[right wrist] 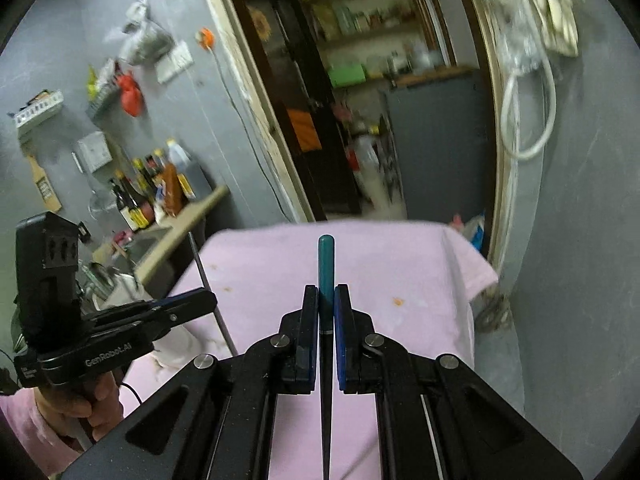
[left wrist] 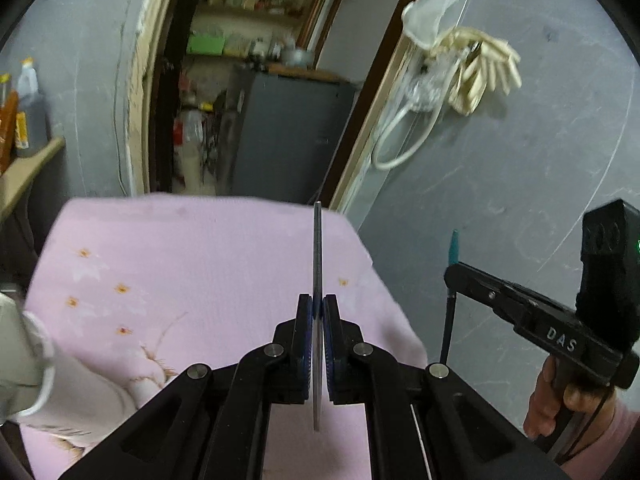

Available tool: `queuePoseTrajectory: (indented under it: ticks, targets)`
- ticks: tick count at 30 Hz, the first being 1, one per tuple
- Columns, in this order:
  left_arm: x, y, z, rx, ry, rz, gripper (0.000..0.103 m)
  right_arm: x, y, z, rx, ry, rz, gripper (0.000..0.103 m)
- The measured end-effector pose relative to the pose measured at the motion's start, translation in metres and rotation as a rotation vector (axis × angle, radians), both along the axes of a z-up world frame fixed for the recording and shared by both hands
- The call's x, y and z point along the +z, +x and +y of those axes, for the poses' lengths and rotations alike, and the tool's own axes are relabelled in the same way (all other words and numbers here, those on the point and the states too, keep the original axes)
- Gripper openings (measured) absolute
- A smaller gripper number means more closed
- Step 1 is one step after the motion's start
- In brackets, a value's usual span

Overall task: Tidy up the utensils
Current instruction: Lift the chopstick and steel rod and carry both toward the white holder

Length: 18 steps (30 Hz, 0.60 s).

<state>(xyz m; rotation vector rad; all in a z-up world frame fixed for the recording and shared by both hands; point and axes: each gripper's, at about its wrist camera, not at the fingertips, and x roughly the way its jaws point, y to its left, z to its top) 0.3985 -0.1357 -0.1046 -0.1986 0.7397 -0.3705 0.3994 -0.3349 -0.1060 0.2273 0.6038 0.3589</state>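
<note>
Both grippers are carrying utensils over the pink flowered cloth [left wrist: 180, 264].
Left gripper [left wrist: 318, 320] is clamping a thin flat metal utensil [left wrist: 317, 248]; right gripper [right wrist: 327, 312] is pinching a teal-handled black chopstick [right wrist: 326, 264].

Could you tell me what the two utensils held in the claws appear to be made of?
Left claw's thin utensil: probably metal, dull grey and seen edge-on. Right claw's utensil: teal handle end, matte, likely plastic or coated; its black lower shaft tapers to a point, material unclear.

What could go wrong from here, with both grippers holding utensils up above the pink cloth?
The left gripper pinches a thin metal utensil on its narrow edge; it could pivot or slip. The right gripper grips the teal-handled utensil where the handle narrows, so it may slide. Held close together, the two could collide.
</note>
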Motion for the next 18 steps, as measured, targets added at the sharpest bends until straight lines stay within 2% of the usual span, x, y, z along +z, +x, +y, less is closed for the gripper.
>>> queuePoseTrajectory:
  ticks: [7,13,18]
  targets:
    - [0.045,-0.030,0.032,0.028,-0.011,-0.101,0.005,0.064,-0.023,0.032,0.023,0.029,-0.132,0.007]
    - [0.102,-0.057,0.076,0.074,-0.011,-0.208,0.005,0.125,-0.029,0.071,0.074,0.105,-0.271,0.007]
    - [0.146,-0.073,0.122,0.140,0.011,-0.287,0.005,0.158,-0.034,0.120,0.126,0.171,-0.378,0.007]
